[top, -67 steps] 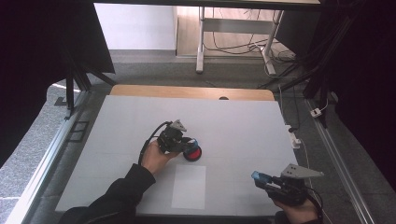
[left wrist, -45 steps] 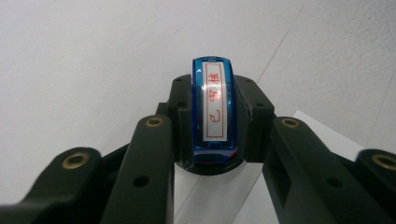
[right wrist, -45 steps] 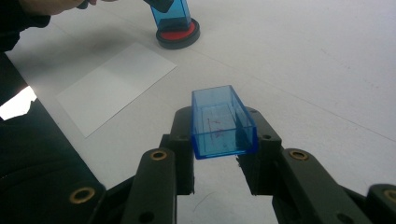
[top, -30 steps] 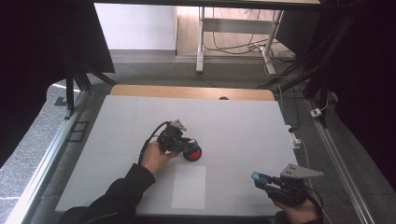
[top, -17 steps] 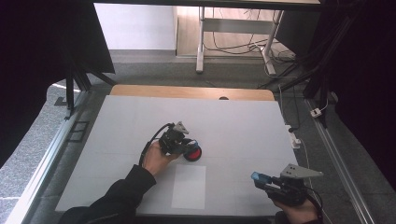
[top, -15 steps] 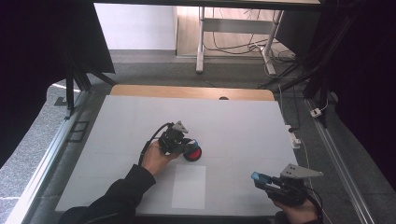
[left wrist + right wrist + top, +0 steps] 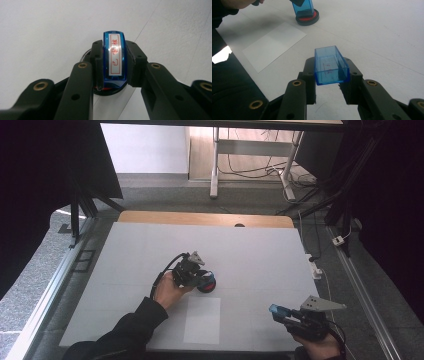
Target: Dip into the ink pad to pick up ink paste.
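Pressing stamp (image 7: 115, 58) into ink pad (image 7: 307, 19), left gripper (image 7: 196, 276) clamped it; right gripper (image 7: 331, 75) held cap (image 7: 331, 65). Needed flat, even pressure.

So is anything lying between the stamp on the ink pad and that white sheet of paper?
Nothing visible. The left gripper holds the blue stamp down on the round ink pad, and the table between pad and white paper is bare. The right gripper holds the blue cap off to the side.
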A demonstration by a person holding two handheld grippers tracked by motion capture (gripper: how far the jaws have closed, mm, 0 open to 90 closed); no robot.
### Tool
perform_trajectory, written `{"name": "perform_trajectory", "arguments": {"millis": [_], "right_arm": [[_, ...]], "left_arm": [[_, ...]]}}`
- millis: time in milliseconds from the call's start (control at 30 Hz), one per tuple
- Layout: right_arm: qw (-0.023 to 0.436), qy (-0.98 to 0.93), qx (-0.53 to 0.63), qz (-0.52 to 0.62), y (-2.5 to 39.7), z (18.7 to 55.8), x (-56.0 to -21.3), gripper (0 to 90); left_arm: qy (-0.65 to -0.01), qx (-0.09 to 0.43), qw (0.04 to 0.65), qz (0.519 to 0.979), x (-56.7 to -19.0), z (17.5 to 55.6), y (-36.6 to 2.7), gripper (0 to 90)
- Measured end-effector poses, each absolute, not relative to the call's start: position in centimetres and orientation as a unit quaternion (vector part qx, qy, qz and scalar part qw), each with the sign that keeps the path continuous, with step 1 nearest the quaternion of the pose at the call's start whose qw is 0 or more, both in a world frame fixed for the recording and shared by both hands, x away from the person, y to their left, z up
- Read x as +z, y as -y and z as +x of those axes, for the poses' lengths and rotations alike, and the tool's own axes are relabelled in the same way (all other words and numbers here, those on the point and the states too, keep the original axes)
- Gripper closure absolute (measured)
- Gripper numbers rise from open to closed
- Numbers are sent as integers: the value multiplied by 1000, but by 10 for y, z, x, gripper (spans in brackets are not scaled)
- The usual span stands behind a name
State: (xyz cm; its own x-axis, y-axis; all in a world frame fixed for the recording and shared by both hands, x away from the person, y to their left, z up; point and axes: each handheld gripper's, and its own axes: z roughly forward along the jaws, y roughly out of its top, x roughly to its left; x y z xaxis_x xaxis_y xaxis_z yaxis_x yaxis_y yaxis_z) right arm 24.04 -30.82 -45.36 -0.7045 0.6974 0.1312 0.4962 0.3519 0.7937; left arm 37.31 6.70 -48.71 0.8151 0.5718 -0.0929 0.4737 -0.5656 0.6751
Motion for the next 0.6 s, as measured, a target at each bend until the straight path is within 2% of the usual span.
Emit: {"name": "perform_trajectory", "arguments": {"millis": [600], "right_arm": [[116, -814, 435, 367, 308, 240, -454, 682]], "left_arm": [[-281, 101, 325, 897, -484, 366, -56, 714]]}}
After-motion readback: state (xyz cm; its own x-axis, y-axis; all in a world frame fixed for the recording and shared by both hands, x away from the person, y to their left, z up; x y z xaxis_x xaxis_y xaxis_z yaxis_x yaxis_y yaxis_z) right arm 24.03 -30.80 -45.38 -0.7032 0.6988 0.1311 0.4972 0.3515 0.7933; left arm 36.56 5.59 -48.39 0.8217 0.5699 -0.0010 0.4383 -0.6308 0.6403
